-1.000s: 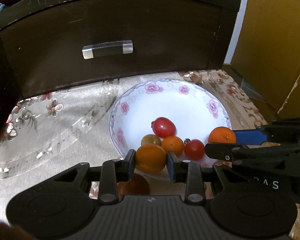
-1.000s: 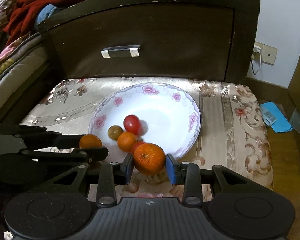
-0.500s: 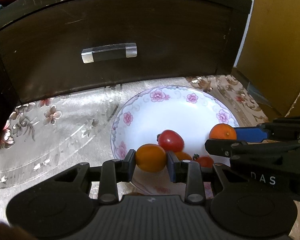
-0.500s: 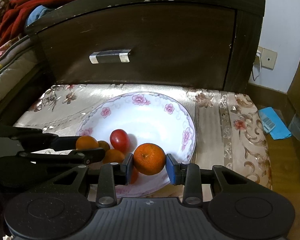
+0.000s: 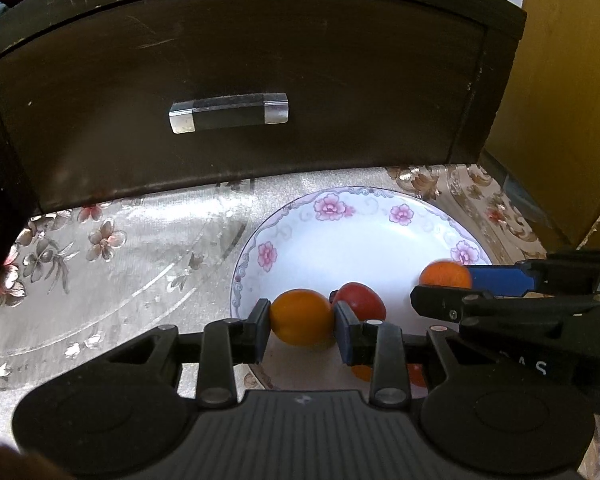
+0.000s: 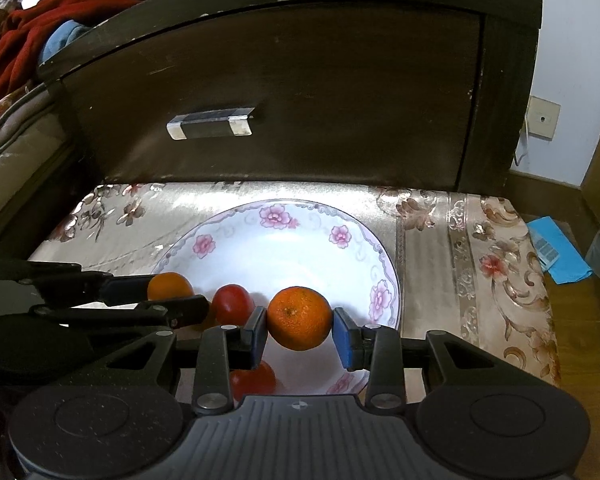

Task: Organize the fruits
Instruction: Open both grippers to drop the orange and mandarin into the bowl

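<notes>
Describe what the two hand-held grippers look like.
Both look alike. The left hand-held gripper has a black plastic body with a ribbed centre, two round domes, silver pivot pins and blue pads on black fingers. The right hand-held gripper matches; its side carries white lettering reading "DAS". No cables or sleeves show.

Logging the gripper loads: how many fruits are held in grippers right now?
2: a smooth orange fruit in the left gripper, a dimpled orange in the right gripper.
</notes>
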### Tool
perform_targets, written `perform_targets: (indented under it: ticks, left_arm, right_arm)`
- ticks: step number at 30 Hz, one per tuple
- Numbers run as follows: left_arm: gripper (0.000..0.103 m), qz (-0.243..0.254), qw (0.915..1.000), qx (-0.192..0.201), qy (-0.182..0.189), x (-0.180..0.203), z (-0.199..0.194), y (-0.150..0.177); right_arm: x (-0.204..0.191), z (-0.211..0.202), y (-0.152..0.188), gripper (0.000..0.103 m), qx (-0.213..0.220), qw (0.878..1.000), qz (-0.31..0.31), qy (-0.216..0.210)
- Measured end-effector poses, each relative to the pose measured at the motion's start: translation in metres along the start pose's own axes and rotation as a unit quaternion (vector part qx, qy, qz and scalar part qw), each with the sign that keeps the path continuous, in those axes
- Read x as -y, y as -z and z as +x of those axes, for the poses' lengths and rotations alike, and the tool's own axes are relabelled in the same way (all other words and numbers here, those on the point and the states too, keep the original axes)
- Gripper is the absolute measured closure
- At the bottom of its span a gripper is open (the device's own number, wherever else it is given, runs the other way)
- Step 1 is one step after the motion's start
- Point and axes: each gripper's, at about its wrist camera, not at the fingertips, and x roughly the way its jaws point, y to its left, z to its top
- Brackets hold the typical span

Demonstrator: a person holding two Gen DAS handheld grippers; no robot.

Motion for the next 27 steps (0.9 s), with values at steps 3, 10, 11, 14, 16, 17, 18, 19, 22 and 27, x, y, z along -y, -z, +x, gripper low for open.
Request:
perform_targets:
  ticks: [3,10,11,14,16,17,18,19,22,27]
  left_arm:
    - [0.059,-0.004,1.0,0.0,0.0,0.0,0.001,0.0]
    - [0.057,-0.006,1.0,0.003,0.0,0.0,0.0,-0.001]
    - [0.057,-0.006,1.0,0.004,0.001,0.0,-0.001,-0.001]
    - [0.056,-0.006,1.0,0.005,0.001,0.001,-0.002,-0.001]
    - [0.055,-0.006,1.0,0.006,0.001,0.001,-0.004,-0.001]
    - [0.055,-0.007,1.0,0.007,0.001,0.001,-0.005,-0.001]
    - [0.055,-0.008,0.9999,0.008,0.002,0.0,-0.006,-0.001]
    - [0.055,-0.008,0.9999,0.009,0.002,0.001,-0.007,-0.001]
    - [0.055,-0.008,0.9999,0.014,0.004,0.001,-0.015,-0.002]
    - [0.054,-0.009,0.9998,0.019,0.007,0.0,-0.03,0.001]
  right_arm:
    - [0.001,0.0,0.0,0.071,0.002,1.0,0.002,0.002]
    - [0.004,-0.002,-0.002,0.07,0.007,1.0,0.009,-0.001]
    - [0.005,-0.002,-0.002,0.07,0.007,1.0,0.01,-0.002]
    - [0.005,-0.004,-0.003,0.07,0.01,1.0,0.012,-0.002]
    - [0.005,-0.005,-0.004,0.069,0.013,1.0,0.012,-0.002]
    - [0.005,-0.006,-0.004,0.069,0.014,1.0,0.012,-0.002]
    - [0.005,-0.007,-0.005,0.069,0.015,1.0,0.013,-0.002]
    - [0.005,-0.008,-0.005,0.069,0.016,1.0,0.013,-0.002]
    - [0.005,-0.012,-0.006,0.069,0.019,1.0,0.016,-0.003]
    - [-0.002,-0.023,-0.006,0.069,0.021,1.0,0.012,-0.005]
